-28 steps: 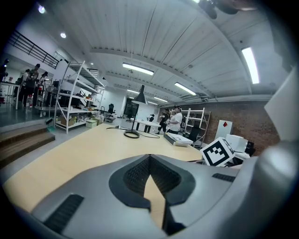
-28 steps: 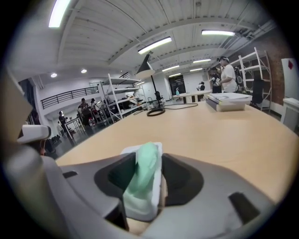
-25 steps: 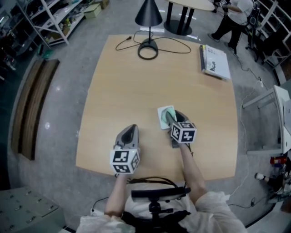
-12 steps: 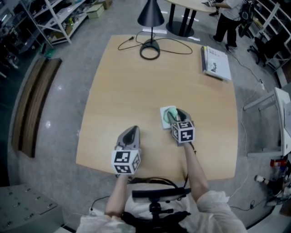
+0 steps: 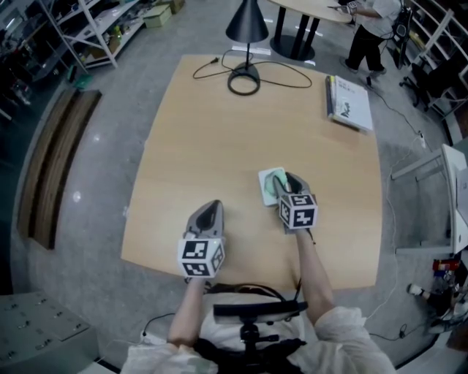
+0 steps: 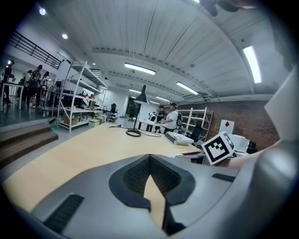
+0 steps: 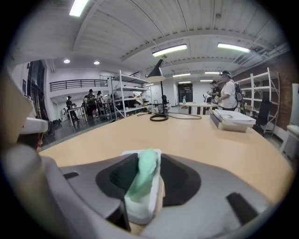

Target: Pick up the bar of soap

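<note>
A pale green bar of soap lies on a white holder on the wooden table, right of centre near the front. My right gripper reaches over it from the near side. In the right gripper view the soap and its holder fill the gap between the jaws, which are closing on both its sides. My left gripper hovers to the left near the table's front edge, apart from the soap. Its jaws meet at the tips with nothing between them.
A black lamp with a ring base and trailing cord stands at the far edge. A stack of books lies at the far right corner. A person stands beyond the table. Shelving lines the far left.
The right gripper has edged slightly forward around the soap and its jaws have narrowed onto it. The left gripper has stayed in place.
</note>
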`<action>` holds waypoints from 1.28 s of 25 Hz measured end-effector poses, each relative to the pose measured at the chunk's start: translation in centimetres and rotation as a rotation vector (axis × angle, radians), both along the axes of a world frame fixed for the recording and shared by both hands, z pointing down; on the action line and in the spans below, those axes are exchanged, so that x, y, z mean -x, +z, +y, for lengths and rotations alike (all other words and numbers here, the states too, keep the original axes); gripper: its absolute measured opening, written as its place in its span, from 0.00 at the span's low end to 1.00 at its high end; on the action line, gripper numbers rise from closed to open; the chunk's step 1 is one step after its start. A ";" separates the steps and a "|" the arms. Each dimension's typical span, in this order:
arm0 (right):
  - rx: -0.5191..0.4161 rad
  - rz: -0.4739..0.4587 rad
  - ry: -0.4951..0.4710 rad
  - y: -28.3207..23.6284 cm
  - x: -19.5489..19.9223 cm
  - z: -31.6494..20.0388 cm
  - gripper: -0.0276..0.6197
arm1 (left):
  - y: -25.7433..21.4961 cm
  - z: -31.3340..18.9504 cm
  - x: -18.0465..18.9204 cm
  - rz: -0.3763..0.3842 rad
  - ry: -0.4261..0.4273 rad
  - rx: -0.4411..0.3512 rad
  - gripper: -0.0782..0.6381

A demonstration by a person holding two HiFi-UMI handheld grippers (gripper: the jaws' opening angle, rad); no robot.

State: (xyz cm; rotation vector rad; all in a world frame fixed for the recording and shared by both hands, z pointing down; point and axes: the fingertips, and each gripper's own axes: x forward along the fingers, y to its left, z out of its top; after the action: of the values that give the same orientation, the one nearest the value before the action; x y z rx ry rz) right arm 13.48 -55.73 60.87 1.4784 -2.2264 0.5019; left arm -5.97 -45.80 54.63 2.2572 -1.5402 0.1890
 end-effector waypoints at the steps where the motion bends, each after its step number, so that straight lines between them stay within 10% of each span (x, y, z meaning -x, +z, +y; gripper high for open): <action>1: -0.006 0.004 0.003 -0.2 -0.1 -0.1 0.28 | -0.1 -0.1 0.1 0.000 -0.003 -0.004 0.12; 15: -0.027 0.306 -0.030 0.1 -1.2 0.3 0.27 | -0.9 0.3 -0.5 -0.007 0.014 -0.015 0.12; 21: 0.085 0.026 0.044 1.2 -2.1 -0.1 0.27 | -0.4 0.4 -0.4 -0.002 0.007 -0.006 0.12; 32: -0.012 0.039 0.049 -0.9 -1.6 -0.1 0.24 | -0.6 0.0 -0.3 0.002 -0.001 -0.013 0.12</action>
State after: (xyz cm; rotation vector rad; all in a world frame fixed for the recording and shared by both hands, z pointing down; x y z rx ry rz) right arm 15.07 -55.78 59.93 1.5399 -2.1718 0.4716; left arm -5.64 -45.85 54.02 2.2657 -1.5453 0.1770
